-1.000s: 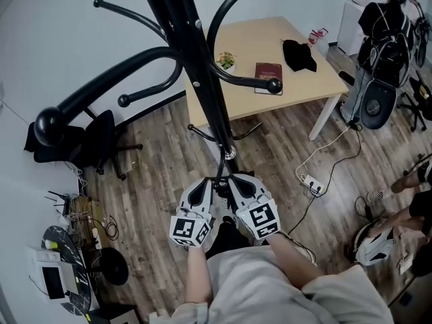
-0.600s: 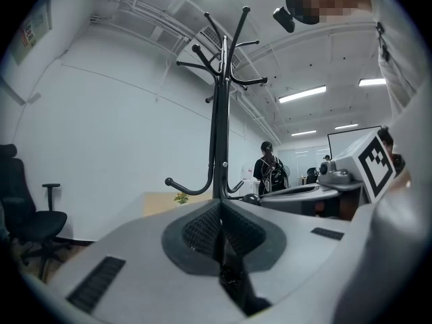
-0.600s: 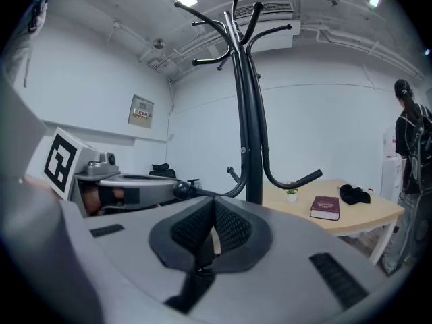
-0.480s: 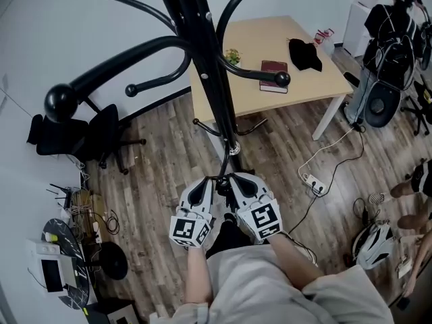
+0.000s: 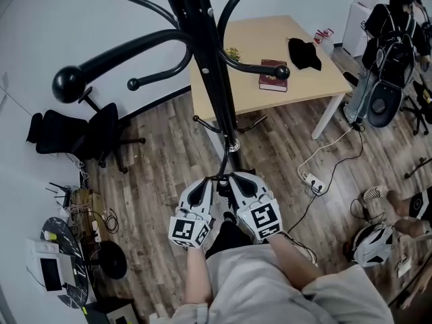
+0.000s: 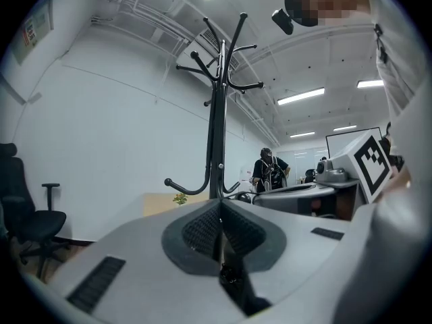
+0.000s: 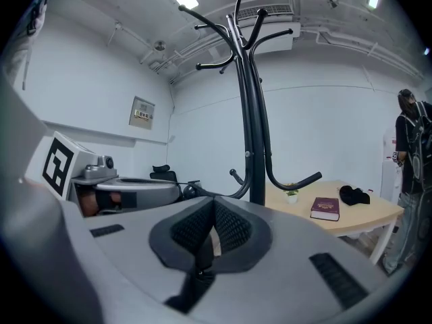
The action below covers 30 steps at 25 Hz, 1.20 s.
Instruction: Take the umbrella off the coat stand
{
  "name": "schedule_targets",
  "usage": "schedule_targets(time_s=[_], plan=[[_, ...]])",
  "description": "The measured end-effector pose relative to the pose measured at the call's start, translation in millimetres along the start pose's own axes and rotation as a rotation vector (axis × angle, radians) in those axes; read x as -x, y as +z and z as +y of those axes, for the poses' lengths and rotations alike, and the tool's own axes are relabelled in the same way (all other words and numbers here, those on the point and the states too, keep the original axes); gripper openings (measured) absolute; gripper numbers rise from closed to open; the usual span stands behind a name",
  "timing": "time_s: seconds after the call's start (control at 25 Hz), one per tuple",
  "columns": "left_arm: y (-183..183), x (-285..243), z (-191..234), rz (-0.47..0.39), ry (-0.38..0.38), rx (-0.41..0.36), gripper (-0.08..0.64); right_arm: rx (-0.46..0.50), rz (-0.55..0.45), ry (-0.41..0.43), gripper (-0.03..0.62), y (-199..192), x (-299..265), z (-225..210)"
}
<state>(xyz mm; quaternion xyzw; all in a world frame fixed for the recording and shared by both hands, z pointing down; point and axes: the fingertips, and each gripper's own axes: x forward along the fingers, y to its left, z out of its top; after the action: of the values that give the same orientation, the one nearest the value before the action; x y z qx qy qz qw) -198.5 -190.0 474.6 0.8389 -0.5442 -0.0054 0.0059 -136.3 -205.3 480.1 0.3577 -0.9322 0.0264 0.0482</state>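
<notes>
Pointing about level toward the coat stand, with the left gripper and the right gripper side by side, just beside each other, marker cubes on top. Holding the left tongs pressed together, ribbed pads meeting in the left gripper view, nothing pinched. Holding the right tongs pressed together as well, nothing between the pads in the right gripper view. Facing the stand's black pole straight ahead of both sets of jaws and apart from them, with curved hooks branching at the top and lower down.

Looking down in the head view along that pole to the wooden floor, just off the near left corner of the table, with ball-tipped hooks spreading left and right. Unable to pick out the umbrella among the stand's black bars in any view.

Showing on the table a dark red book near the middle, a black cloth by the right edge and a small plant toward the far left corner, partly behind a hook. Showing on the floor a black office chair at the left by the wall and a white power strip off the table's near right leg. Beyond the table's right end, a person in dark clothes with a backpack.
</notes>
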Motion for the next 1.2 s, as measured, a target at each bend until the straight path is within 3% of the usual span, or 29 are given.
schedule_targets(time_s=[0.64, 1.2], plan=[[-15.7, 7.6, -6.6, 0.029, -0.004, 0.016, 0.025, -0.016, 0.037, -0.004, 0.009, -19.5, 6.4, 1.0], [-52.3, 5.6, -23.5, 0.083, -0.043, 0.071, 0.025, -0.026, 0.105, 0.004, 0.01, -51.7, 20.3, -4.3]])
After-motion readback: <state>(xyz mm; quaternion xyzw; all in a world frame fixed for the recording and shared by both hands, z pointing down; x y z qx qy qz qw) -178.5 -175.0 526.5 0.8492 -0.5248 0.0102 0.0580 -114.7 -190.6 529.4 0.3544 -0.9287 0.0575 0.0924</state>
